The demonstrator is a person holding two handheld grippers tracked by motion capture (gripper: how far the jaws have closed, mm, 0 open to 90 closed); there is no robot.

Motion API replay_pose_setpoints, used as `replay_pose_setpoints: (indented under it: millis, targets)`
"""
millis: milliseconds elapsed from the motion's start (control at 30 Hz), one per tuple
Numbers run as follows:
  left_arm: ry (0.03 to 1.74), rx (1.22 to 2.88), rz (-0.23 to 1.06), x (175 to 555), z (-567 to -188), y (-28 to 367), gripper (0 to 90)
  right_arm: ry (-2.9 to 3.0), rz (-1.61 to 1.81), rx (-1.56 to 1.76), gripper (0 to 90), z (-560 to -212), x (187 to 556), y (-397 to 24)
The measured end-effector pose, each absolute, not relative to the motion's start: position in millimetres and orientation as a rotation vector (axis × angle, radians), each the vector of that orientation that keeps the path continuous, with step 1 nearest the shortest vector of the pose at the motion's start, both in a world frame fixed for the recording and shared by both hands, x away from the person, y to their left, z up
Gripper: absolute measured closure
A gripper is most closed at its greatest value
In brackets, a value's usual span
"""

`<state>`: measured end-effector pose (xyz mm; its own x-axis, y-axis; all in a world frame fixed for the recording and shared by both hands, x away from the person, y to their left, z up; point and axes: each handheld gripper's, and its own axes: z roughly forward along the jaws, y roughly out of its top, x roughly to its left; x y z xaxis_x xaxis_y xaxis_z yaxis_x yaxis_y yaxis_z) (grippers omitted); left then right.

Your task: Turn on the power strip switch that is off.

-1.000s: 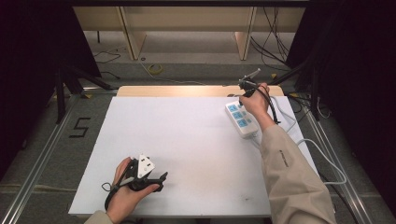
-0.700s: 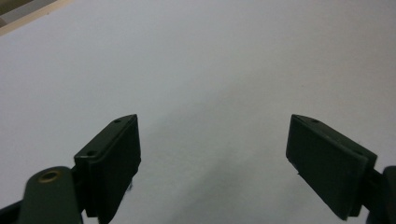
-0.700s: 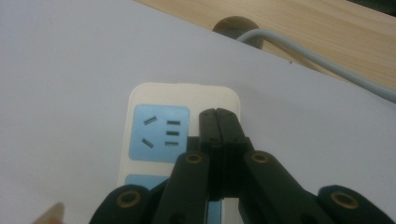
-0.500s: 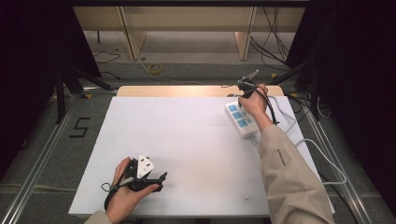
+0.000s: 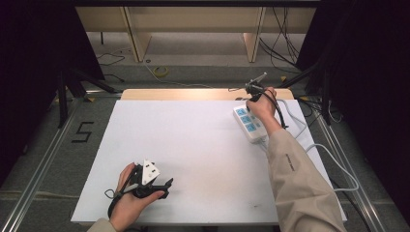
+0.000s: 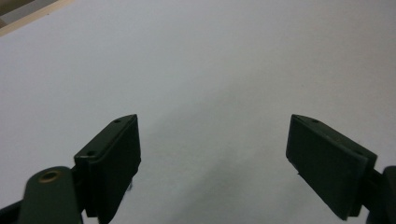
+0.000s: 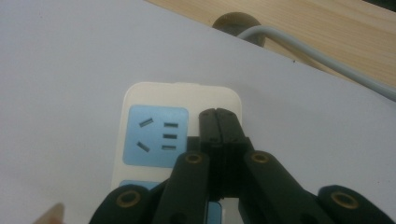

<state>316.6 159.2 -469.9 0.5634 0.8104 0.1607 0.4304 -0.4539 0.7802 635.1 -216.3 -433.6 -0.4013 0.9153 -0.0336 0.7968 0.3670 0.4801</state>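
A white power strip (image 5: 249, 126) with blue socket faces lies at the table's far right. In the right gripper view its end socket (image 7: 156, 135) has several slots. My right gripper (image 7: 218, 114) is shut with nothing between its jaws. Its tips are over the strip's white edge, just right of that blue face; I cannot tell whether they touch it. From above, the right gripper (image 5: 247, 100) points down at the strip's far end. My left gripper (image 5: 167, 188) lies near the front left of the white table (image 5: 193, 140). The left gripper (image 6: 212, 149) is open, with bare white surface between its jaws.
A grey cable (image 5: 338, 164) runs from the strip off the table's right side and loops on the floor. It also crosses the wooden strip (image 7: 336, 28) behind the white surface. Dark stands and loose cables stand beyond the table.
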Motion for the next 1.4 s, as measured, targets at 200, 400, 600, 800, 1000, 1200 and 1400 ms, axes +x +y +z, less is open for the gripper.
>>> replay_pose_setpoints:
  millis: [200,400,600,800,1000,1200,1400]
  targets:
    - [0.991,2.091,0.691,316.4,-469.9,159.4,17.8,2.337,0.564,1.516,90.0,-434.8,635.5,-215.9]
    - [0.987,2.097,0.691,316.1,-469.6,159.6,17.7,2.344,0.549,1.518,90.0,-435.2,636.3,-215.0]
    - [0.991,2.09,0.692,316.0,-469.8,159.5,17.8,2.346,0.547,1.515,90.0,-435.3,636.6,-214.9]
    - [0.99,2.091,0.692,316.1,-469.9,159.4,17.8,2.346,0.542,1.517,90.0,-435.6,636.9,-214.3]
    - [0.989,2.092,0.691,316.2,-469.9,159.4,17.8,2.355,0.526,1.499,90.0,-436.9,637.7,-214.1]
    - [0.996,2.091,0.688,316.0,-469.6,160.6,17.8,2.355,0.536,1.511,90.0,-436.6,637.9,-215.3]
    - [0.997,2.092,0.691,315.7,-469.8,160.3,17.8,2.351,0.559,1.514,90.0,-436.8,636.3,-216.6]
